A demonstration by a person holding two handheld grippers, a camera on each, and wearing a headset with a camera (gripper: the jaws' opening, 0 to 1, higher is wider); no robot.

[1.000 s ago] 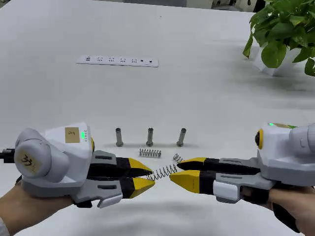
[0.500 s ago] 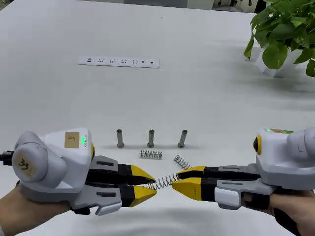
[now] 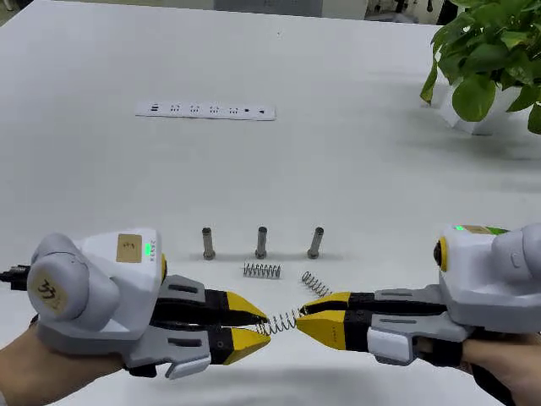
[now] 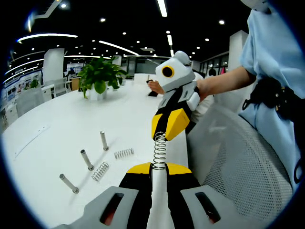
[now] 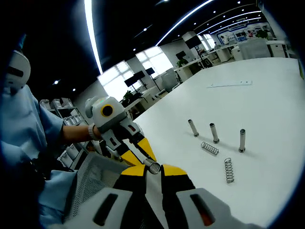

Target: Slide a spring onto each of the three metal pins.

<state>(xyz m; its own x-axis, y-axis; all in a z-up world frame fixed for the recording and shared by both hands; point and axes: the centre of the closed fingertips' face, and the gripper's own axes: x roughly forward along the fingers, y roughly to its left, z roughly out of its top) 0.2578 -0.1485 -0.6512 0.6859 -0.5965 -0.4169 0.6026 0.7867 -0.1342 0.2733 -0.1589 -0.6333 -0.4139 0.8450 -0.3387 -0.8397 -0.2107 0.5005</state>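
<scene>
Head view: the left claw and right claw meet tip to tip, each clamped on one end of a spring over the bench's near edge. Three bare pins stand behind, with two loose springs just before them. Open bench runs on to a power strip.

Left gripper view: white mesh lies past the bench edge.

Right gripper view: the spring sits end-on between closed jaws.

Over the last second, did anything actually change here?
The left gripper and right gripper drew back slightly from the three pins, nearer the camera, with the held spring still clamped between them. Nothing was picked up or let go. The pins and two loose springs stayed put.
</scene>
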